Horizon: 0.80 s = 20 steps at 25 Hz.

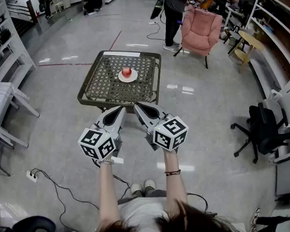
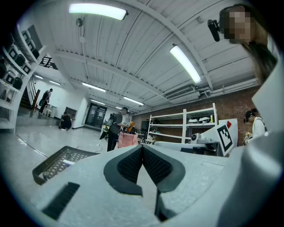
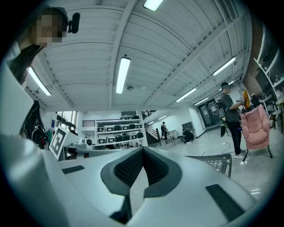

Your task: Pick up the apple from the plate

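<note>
the apple [image 1: 126, 72] sits on a white plate [image 1: 133, 79] near the middle of the mesh-topped bench [image 1: 104, 86], well apart from both claws. the left claw [image 1: 119, 109] and the right claw [image 1: 137, 107] are held side by side near the bench's close edge, each clenched with its tips meeting and nothing between them. a pink chair [image 1: 200, 29] stands on the floor beyond the bench.

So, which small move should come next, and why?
Probably carry the right gripper forward over the table and open its jaws: it and the left gripper are shut, empty, and short of the apple on the plate.
</note>
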{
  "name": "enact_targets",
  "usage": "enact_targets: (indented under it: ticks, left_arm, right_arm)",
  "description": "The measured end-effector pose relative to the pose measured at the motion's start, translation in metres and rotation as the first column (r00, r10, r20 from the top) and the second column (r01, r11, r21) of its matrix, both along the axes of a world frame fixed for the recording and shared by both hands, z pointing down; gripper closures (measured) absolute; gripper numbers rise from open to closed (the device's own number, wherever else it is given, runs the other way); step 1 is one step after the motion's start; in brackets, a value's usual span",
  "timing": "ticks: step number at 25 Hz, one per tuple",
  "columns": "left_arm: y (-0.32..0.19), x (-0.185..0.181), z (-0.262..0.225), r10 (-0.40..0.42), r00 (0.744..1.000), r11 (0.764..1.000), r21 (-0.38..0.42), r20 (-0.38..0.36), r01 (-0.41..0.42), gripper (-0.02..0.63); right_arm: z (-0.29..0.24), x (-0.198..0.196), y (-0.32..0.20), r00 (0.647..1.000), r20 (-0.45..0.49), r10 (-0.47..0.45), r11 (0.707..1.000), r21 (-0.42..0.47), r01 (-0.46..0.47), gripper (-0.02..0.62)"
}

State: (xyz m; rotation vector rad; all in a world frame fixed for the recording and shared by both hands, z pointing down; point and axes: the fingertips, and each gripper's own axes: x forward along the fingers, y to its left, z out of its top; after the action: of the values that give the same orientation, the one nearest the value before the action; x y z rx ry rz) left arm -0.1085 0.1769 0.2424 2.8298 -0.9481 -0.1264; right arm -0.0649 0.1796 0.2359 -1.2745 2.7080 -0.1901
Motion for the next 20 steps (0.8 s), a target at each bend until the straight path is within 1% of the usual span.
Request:
enact_targets:
  ticks: [4,8,15,20]
  left_arm:
    - [0.002,0.008,0.002,0.003,1.000,1.000,-0.003,0.008,-0.003,0.595]
    - [0.001,0.010,0.001,-0.017,1.000,1.000,0.013,0.024,0.017,0.595]
    - [-0.003,0.012,-0.001,-0.044,0.999,0.999,0.025,0.023,0.043,0.595]
    - [-0.007,0.021,0.004,-0.052,0.998,0.998,0.022,0.027,0.051,0.595]
  right_arm:
    - [0.004,0.002,0.003,1.000,-0.009,-0.020,1.000,-0.006,0.020,0.586]
    - [0.004,0.002,0.002,0.999,-0.010,-0.031,1.000,-0.005,0.031,0.586]
    - [0.002,0.008,-0.001,0.999,0.016,-0.044,0.999,-0.002,0.044,0.586]
    - [0.006,0.020,-0.006,0.999,0.008,-0.047,0.999,-0.004,0.047,0.586]
